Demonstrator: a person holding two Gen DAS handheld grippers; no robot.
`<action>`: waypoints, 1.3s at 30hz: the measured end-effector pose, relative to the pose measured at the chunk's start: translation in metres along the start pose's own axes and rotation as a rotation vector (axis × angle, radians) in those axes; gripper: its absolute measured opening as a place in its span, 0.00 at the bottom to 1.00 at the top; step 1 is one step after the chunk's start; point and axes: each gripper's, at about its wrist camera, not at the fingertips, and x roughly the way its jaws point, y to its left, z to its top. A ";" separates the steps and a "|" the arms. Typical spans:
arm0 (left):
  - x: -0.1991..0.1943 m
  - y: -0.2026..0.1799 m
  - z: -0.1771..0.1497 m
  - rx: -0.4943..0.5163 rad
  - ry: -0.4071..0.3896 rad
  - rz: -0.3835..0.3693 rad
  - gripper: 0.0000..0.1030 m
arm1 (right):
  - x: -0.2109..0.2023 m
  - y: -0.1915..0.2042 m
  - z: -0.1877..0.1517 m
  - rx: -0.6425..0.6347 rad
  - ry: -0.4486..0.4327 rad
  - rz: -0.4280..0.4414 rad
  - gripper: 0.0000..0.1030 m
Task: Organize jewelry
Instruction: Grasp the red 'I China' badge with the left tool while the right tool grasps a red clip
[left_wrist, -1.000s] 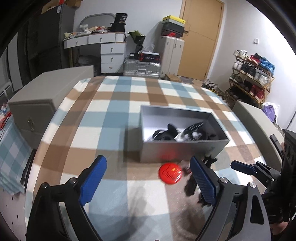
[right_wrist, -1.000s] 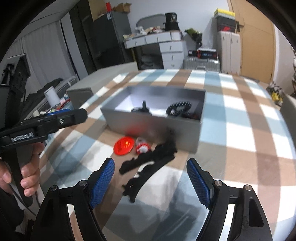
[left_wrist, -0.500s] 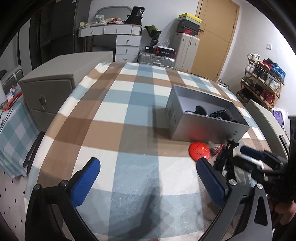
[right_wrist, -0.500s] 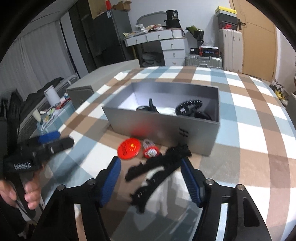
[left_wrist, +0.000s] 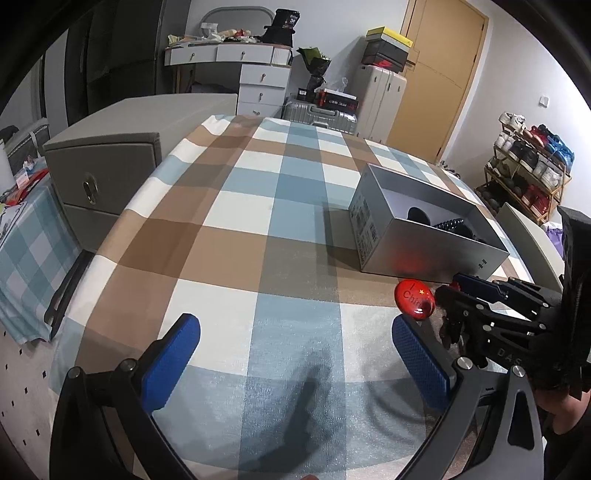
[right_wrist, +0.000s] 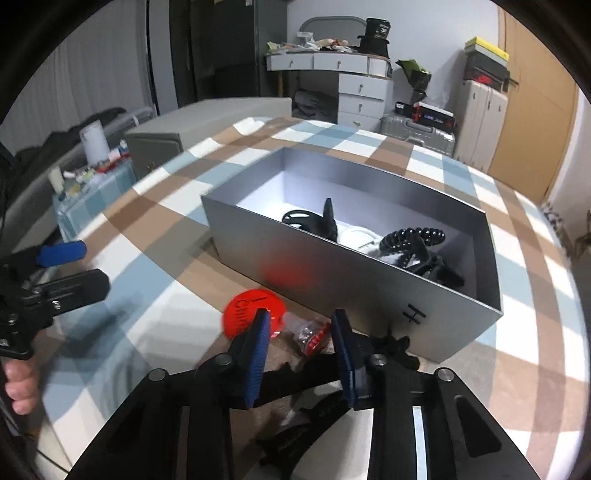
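Checked cloth in brown, blue and white (left_wrist: 236, 236) covers the bed-like surface, with a grey cabinet (left_wrist: 107, 173) just beside it. On the cloth stands an open silver box (right_wrist: 369, 273) holding black hair accessories (right_wrist: 413, 240). Against its front wall lie a red round badge (right_wrist: 243, 310) and a small red-and-clear clip (right_wrist: 310, 332). Left gripper (left_wrist: 295, 354) hovers wide open, holding nothing. Right gripper (right_wrist: 299, 343) is partly closed around the clip, apparently not yet touching it.
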 end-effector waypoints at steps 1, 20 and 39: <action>0.002 0.000 0.000 -0.002 0.008 -0.004 0.98 | 0.001 0.000 0.000 -0.005 0.004 -0.004 0.27; 0.013 -0.023 0.011 0.065 0.046 -0.012 0.98 | -0.038 -0.031 -0.006 0.163 -0.117 0.181 0.27; 0.050 -0.072 0.023 0.202 0.141 -0.020 0.98 | -0.064 -0.078 -0.041 0.278 -0.223 0.209 0.27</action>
